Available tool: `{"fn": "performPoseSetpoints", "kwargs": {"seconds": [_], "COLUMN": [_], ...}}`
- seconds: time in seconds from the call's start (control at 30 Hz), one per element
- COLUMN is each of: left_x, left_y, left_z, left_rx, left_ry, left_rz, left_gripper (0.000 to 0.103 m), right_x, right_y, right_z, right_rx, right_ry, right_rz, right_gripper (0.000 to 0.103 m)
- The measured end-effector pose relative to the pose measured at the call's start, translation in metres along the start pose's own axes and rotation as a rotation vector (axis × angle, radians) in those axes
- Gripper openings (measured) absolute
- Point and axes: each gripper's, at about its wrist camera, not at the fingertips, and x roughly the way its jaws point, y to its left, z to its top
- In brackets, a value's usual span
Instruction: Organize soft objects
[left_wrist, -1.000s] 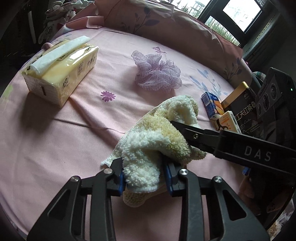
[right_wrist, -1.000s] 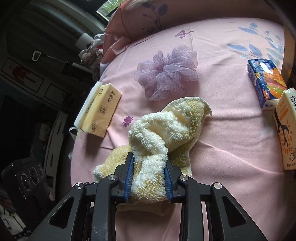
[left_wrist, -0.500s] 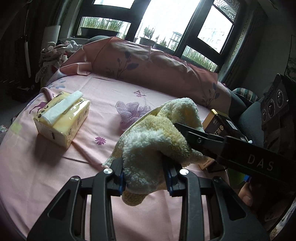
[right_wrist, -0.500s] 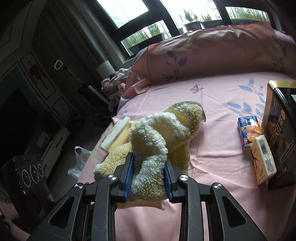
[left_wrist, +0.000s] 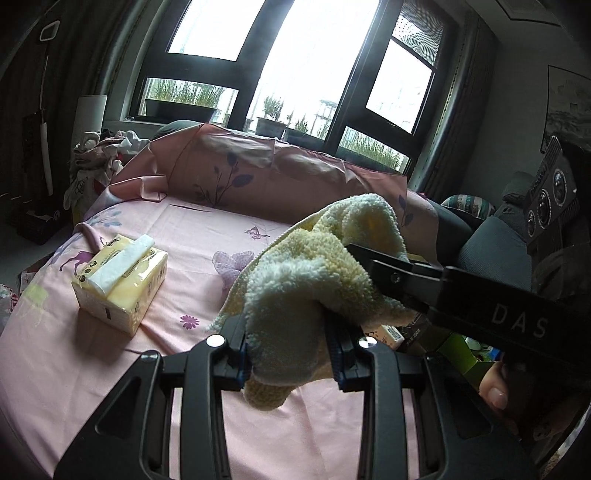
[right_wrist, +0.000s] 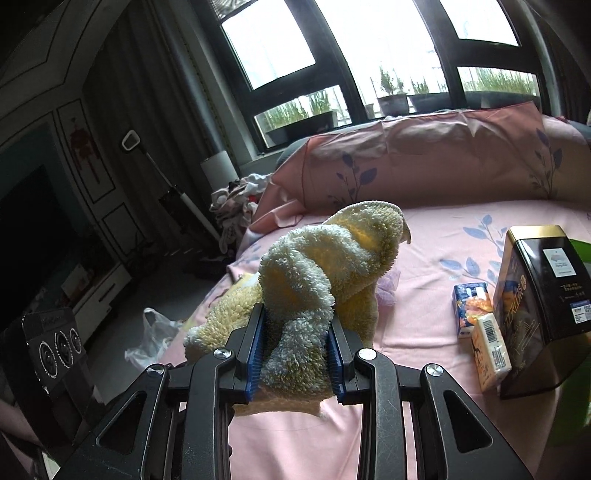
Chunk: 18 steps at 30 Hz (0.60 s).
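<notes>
A fluffy cream-yellow towel (left_wrist: 314, 273) hangs bunched in the air above the pink sheet, held by both grippers. My left gripper (left_wrist: 290, 349) is shut on its lower fold. My right gripper (right_wrist: 295, 350) is shut on another fold of the towel (right_wrist: 325, 266); its arm crosses the left wrist view from the right. A purple mesh bath pouf (left_wrist: 231, 264) lies on the sheet behind the towel, mostly hidden; a sliver of it shows in the right wrist view (right_wrist: 388, 288).
A yellow tissue pack (left_wrist: 120, 278) lies on the left of the pink sheet (left_wrist: 110, 369). A dark tea tin (right_wrist: 539, 295), a blue carton (right_wrist: 471, 306) and a cream carton (right_wrist: 493, 350) stand at the right. A pink pillow (left_wrist: 258, 173) lines the back, windows behind.
Both grippers have lifted the towel off the sheet and tilted upward, so the views now face the pillow and windows. The towel now covers most of the pouf.
</notes>
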Motion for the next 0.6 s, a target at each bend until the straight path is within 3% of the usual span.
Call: {"fn": "performPoseSetpoints", "kwargs": {"seconds": [0.27, 0.6], "left_x": [-0.012, -0.015], "left_y": [-0.026, -0.091], "left_z": [0.014, 0.026], "left_rx": [0.034, 0.146], "left_ry": [-0.047, -0.078], "left_rz": [-0.048, -0.11], "left_gripper": [0.03, 0.03], "right_x": [-0.036, -0.091], "right_y": [-0.006, -0.043], "right_z": [0.009, 0.018], "right_rx": [0.002, 0.079], "right_ry": [-0.09, -0.202], "right_rz": [-0.009, -0.022], "right_gripper": [0.032, 0.032]}}
